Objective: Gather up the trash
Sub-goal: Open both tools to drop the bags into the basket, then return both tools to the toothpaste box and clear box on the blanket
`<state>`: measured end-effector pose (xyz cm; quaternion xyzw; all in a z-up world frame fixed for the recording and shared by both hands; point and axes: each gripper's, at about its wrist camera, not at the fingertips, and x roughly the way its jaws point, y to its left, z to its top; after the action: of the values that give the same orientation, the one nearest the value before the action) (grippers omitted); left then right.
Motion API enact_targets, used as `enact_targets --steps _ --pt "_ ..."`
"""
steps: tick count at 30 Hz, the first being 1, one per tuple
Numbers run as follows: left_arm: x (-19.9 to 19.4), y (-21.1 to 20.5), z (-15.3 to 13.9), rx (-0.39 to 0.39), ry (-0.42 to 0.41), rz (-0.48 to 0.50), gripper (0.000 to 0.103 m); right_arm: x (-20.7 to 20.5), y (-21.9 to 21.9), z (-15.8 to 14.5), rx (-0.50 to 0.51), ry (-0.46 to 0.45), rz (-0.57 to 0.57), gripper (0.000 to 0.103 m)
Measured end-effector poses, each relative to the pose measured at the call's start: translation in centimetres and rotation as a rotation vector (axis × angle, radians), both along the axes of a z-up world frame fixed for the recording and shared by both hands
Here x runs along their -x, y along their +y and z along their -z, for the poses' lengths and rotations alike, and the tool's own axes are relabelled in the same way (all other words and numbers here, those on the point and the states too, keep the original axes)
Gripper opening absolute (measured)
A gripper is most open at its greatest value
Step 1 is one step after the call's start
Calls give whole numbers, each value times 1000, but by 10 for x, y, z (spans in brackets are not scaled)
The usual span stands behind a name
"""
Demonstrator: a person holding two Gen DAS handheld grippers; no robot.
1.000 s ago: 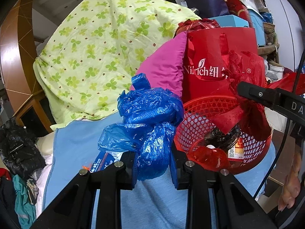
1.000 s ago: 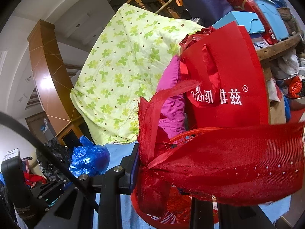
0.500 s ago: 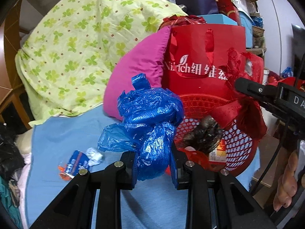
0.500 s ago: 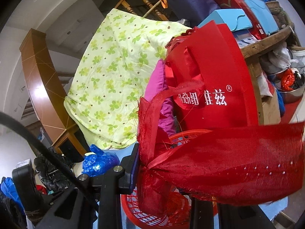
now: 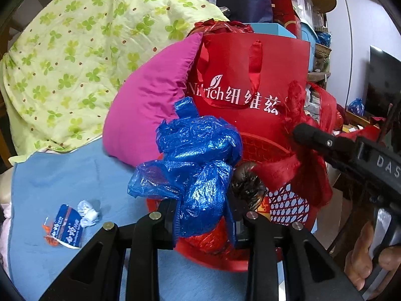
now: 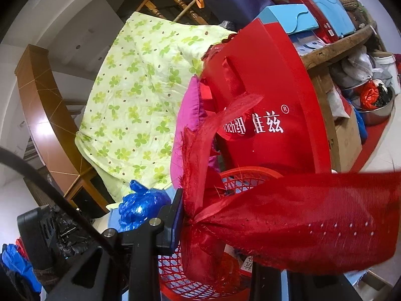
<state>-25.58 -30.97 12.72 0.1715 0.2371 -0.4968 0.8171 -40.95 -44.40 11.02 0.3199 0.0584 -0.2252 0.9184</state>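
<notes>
A crumpled blue plastic bag sits between the pads of my left gripper, whose jaws are opening. It hangs over the near rim of the red mesh basket, which holds dark and red trash. My right gripper has a wide red ribbon between its pads, over the same basket. Its jaws are opening too, and the ribbon hides its right finger. The blue bag shows at the lower left of the right wrist view.
A blue wrapper and a white crumpled tissue lie on the blue sheet left of the basket. Behind it stand a pink pillow, a red paper bag and a green quilt. A hand grips the right tool.
My left gripper carried the blue bag rightward and tilted down, so the bag now hangs over the basket. The right gripper drifted slightly with the ribbon still in it.
</notes>
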Motion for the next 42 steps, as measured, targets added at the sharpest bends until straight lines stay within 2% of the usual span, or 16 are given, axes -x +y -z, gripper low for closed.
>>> enact_targets --steps 2,5,7,12,13,14,15,22,28,36,42 --pt "-2 -4 1 -1 5 8 34 -1 -2 2 -9 10 2 36" --pt "-4 -10 5 -14 3 7 43 -3 -6 5 -33 24 -1 36" --pt "-7 -11 7 -14 7 -4 57 -5 -9 7 -52 30 -9 36" --pt "-10 3 9 -1 -6 -24 62 -7 -12 9 -86 30 -18 41" --pt "-11 7 9 0 -13 -32 64 -7 -11 9 -86 26 -19 53" --pt "-12 11 9 2 -20 -41 65 -7 -9 8 -82 22 -16 61" --pt "-15 18 10 5 -25 -56 66 -7 -7 7 -69 15 -9 65" --pt "-43 65 23 -3 4 -161 67 -9 16 -8 31 -20 5 65" --pt "-69 106 34 -3 42 -267 67 -28 44 -18 111 -27 -19 65" --pt "-92 143 40 0 10 -359 67 -69 98 -27 247 -14 -110 65" --pt "-107 167 46 -5 -15 -414 67 -103 132 -26 282 5 -187 65"
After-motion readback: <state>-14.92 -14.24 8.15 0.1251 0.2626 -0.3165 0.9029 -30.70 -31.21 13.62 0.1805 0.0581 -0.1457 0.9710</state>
